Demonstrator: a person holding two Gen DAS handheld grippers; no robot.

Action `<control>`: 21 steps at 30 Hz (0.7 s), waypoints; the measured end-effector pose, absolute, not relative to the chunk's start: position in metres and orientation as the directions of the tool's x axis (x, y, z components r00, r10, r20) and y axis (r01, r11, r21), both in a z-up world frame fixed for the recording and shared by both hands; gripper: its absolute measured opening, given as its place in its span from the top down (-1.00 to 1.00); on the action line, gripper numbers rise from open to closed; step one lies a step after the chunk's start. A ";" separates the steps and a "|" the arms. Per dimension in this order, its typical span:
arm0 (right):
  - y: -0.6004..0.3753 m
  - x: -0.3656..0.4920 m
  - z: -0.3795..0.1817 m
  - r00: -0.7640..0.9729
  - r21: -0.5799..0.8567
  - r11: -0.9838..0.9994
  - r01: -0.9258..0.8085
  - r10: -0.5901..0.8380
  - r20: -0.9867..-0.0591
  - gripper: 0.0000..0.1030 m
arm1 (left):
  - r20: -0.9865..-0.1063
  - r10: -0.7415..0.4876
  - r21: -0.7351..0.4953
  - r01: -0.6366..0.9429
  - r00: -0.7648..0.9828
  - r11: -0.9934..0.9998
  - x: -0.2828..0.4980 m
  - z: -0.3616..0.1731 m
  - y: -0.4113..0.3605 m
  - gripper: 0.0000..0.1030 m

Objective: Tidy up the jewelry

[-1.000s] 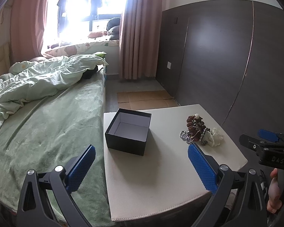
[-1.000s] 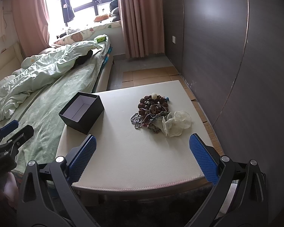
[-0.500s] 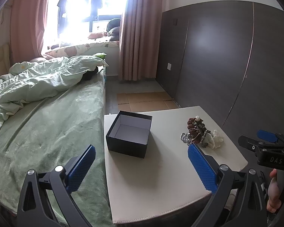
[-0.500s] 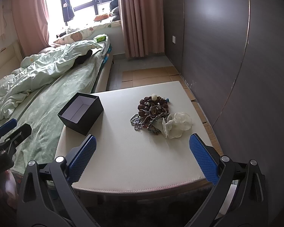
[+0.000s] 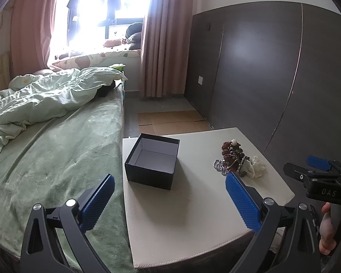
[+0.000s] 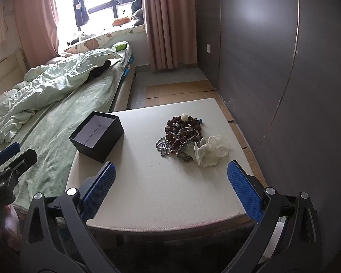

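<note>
Both my tongs are up over the near edge of the white table (image 6: 161, 195); my left gripper (image 5: 168, 201) is spread wide with nothing between its blue pads, hovering short of the black box (image 5: 152, 162); my right gripper (image 6: 170, 192) is spread just as wide, bare too, its pads above the table's near part. The box sits open-topped at the table's left side, close to the bed (image 5: 52, 150), its pale inside showing no contents. The jewelry heap (image 6: 181, 136) lies toward the table's right side, well apart from the box; brown beads, silvery chain and a small white bead at its far edge, all tangled. A crumpled translucent pouch (image 6: 212, 150) touches the heap's right side. From my left camera I see my right gripper's tip (image 5: 316, 170) beyond the table's right edge.
</note>
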State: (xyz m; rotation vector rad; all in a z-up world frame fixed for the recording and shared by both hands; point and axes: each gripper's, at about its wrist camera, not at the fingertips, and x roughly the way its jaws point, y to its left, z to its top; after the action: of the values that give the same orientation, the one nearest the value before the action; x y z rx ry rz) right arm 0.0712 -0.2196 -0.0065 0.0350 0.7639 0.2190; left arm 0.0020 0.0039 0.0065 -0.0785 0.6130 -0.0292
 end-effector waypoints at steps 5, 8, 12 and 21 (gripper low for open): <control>-0.221 0.068 -0.004 0.702 0.112 0.977 -0.182 0.209 -0.681 -0.90 | -0.576 -0.052 -0.089 0.001 0.816 0.996 0.002 0.005 0.003 -0.84; -0.221 0.068 -0.004 0.702 0.112 0.977 -0.182 0.209 -0.681 -0.90 | -0.576 -0.053 -0.091 0.000 0.816 0.996 0.002 0.005 0.004 -0.84; -0.221 0.069 -0.004 0.703 0.113 0.977 -0.181 0.209 -0.680 -0.90 | -0.575 -0.052 -0.098 -0.006 0.817 0.995 0.003 0.005 0.004 -0.84; -0.228 0.065 -0.004 0.700 0.129 0.977 -0.168 0.211 -0.683 -0.90 | -0.574 -0.058 -0.113 -0.009 0.817 0.994 0.008 0.003 0.005 -0.84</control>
State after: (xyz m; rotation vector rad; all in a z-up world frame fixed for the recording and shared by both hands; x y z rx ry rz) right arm 0.0647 -0.2284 -0.0039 0.0584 0.7674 0.2111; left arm 0.0076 0.0046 0.0030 -0.1122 0.6152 -0.0258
